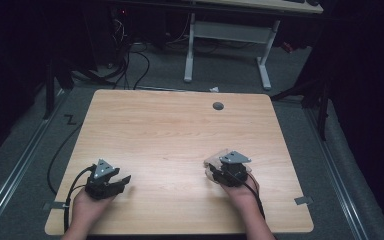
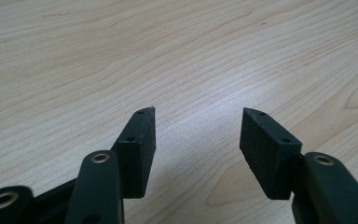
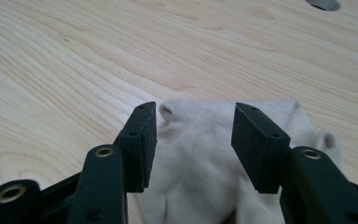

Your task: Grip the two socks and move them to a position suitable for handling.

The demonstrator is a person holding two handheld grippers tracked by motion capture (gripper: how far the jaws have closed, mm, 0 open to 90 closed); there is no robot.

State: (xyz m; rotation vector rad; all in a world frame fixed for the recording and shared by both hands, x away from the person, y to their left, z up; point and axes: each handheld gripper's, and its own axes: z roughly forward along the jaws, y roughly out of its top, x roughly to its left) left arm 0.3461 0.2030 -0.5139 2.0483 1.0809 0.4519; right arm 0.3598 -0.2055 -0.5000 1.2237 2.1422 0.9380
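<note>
1. A light wood-grain surface (image 1: 170, 135) is standing on grey carpet.
2. A round grey cap (image 1: 218, 106) is sitting flush near its far edge.
3. A pale cream sock (image 3: 214, 154) is lying crumpled near the front right.

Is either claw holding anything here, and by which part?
Nothing is held. The right claw stands open over the white sock; the left claw is open over bare table.
</note>
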